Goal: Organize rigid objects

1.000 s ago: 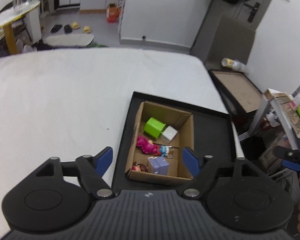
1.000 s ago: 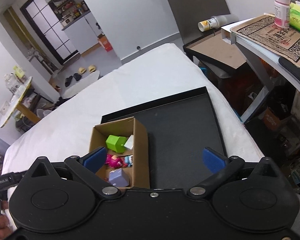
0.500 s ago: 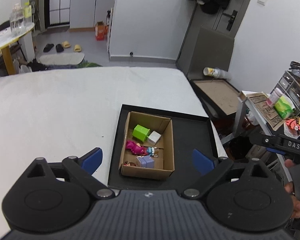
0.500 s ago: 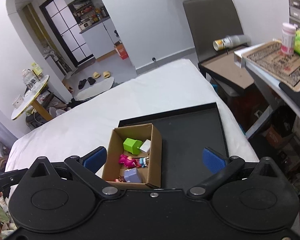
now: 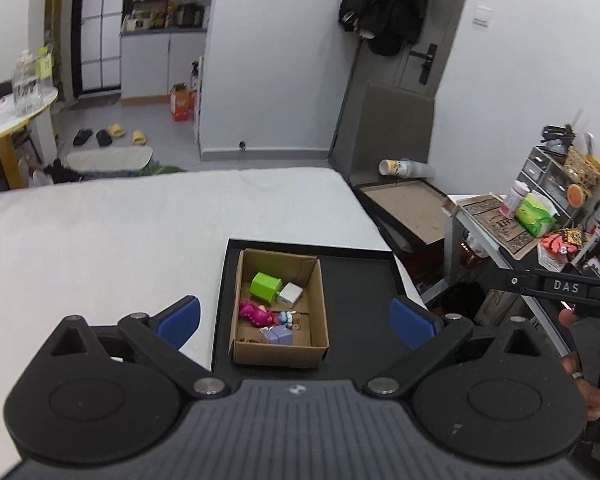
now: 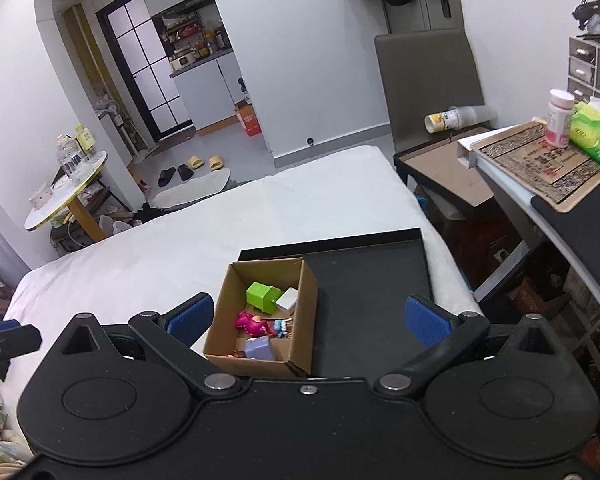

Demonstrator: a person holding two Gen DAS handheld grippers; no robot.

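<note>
Both sets of tongs hang high above the white counter [image 5: 100, 240], each spread wide with nothing between its blue pads. The left tongs [image 5: 296, 320] look down over an open cardboard box [image 5: 278, 350] that stands in the left part of a black tray [image 5: 356, 280]; the right tongs [image 6: 310, 316] see the same box [image 6: 260, 360] from slightly to its right, the rest of the tray [image 6: 372, 280] bare beside it. Inside the box lie a green block [image 5: 265, 287] touching a white cube [image 5: 290, 295] toward the far end, a pink toy figure [image 5: 256, 314] and a small blue one [image 5: 286, 317] in the middle, and a lavender block [image 5: 278, 336] at the near wall. The right hand [image 5: 584, 360] grips its tool's handle at the edge of the left view.
</note>
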